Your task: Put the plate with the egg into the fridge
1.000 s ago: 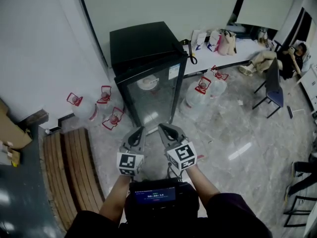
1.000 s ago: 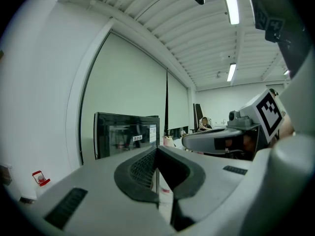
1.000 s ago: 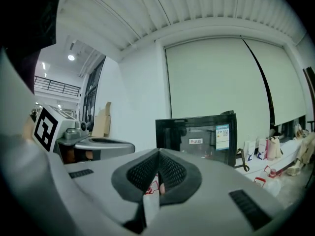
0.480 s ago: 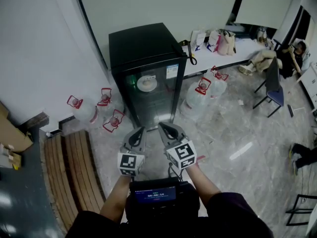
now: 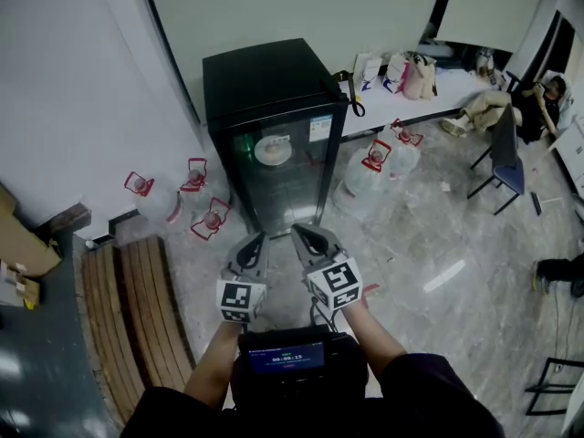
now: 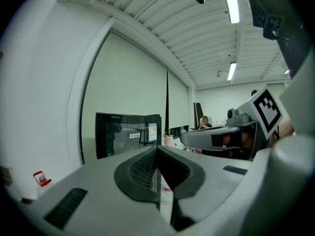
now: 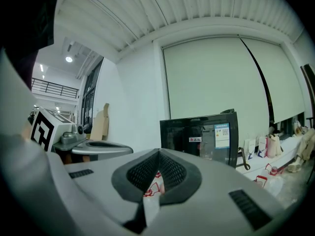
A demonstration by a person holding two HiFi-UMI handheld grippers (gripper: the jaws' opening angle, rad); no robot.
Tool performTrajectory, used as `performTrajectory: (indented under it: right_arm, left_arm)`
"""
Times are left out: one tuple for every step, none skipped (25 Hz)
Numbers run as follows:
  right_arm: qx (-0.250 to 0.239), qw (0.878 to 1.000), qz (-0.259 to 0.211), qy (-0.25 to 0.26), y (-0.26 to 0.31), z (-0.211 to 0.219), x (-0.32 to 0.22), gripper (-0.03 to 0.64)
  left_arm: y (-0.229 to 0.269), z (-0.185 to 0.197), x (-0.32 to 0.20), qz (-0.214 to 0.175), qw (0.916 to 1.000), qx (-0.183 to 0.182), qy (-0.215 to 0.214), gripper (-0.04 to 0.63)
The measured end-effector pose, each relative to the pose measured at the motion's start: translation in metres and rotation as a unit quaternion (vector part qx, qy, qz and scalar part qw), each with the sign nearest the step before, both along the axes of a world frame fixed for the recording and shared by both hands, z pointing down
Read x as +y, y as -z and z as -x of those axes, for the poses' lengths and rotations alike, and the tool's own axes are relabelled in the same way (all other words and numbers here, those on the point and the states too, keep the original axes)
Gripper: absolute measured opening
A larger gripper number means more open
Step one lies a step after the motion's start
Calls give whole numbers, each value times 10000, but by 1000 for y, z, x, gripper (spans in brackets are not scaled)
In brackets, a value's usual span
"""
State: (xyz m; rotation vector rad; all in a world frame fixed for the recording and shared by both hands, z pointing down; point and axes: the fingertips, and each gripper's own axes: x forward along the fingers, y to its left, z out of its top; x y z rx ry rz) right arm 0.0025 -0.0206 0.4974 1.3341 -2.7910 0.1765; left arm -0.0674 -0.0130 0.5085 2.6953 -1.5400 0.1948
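A small black fridge (image 5: 274, 117) with a glass door stands against the far wall, its door closed. Through the glass a white plate (image 5: 273, 151) shows on an upper shelf; I cannot make out the egg. My left gripper (image 5: 258, 241) and right gripper (image 5: 299, 234) are held side by side in front of me, a little short of the fridge door. Both are shut with nothing between the jaws. The fridge (image 6: 128, 132) also appears ahead in the left gripper view, and the fridge (image 7: 202, 136) in the right gripper view.
Several water jugs with red handles (image 5: 196, 185) sit on the floor left of the fridge, others (image 5: 374, 162) to its right. A white table (image 5: 411, 94) with bags stands behind. A wooden bench (image 5: 128, 308) lies at left. A person (image 5: 520, 103) sits at far right by a chair (image 5: 502, 167).
The fridge door, ajar a second ago, now stands closed. Both grippers have stayed where they were.
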Motion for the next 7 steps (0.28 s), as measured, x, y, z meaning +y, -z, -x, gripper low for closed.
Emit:
performTrajectory:
  right_arm:
    - [3,10000,9,0,0,1,0,8]
    - [7,10000,19,-1,-1,3,1,8]
    - [8,10000,22,1,-1,4,0,8]
    - [6,10000,19,8,0,6,-1,8]
    - [3,10000,8,20,1,9,-3,8]
    - [-1,10000,-10,34,2,11,-5,8]
    - [-7,10000,-33,48,3,13,-7,8]
  left_arm:
    - [0,1,0,5,10000,0,6,9]
    - [0,2,0,6,10000,2,12,9]
    - [0,3,0,1,10000,6,17,9]
    - [0,5,-2,-12,10000,8,21,9]
    - [1,6,-4,-35,10000,7,24,9]
    - [1,8,-6,-67,10000,3,27,9]
    - [2,9,-9,-102,9999,-3,30,9]
